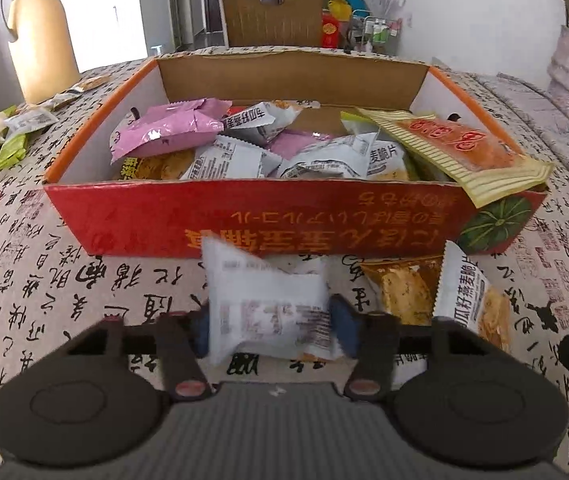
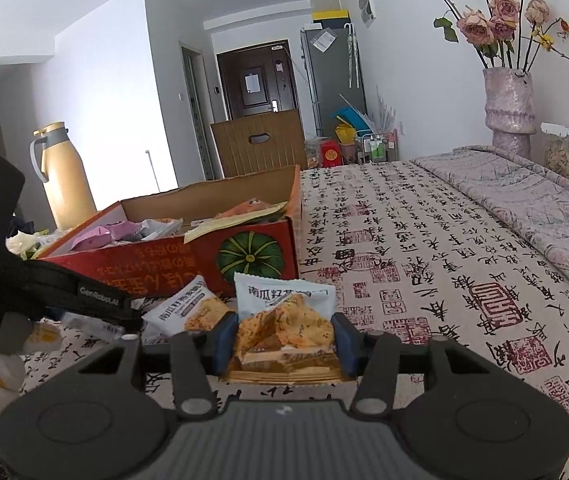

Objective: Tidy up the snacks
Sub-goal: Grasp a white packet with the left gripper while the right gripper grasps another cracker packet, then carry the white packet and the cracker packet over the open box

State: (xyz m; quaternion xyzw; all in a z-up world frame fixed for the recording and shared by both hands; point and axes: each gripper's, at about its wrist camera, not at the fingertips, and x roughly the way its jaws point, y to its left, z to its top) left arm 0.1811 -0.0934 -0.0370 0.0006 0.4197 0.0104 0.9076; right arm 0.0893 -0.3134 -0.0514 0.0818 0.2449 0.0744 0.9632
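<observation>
Left tool (image 1: 270, 322) pinches a light, crinkly white foil snack packet (image 1: 268, 304) mid-body; right tool (image 2: 284, 344) pinches an orange-white cracker packet (image 2: 284, 320), fragile inside; red cardboard box (image 1: 268, 220) at twelve o'clock.

The left gripper (image 1: 270, 328) angles steeply downward, its jaws clamped on a white snack packet (image 1: 268, 304). The right gripper (image 2: 284, 340) tilts gently downward, jaws pinching an orange-and-white snack packet (image 2: 284, 320).
</observation>
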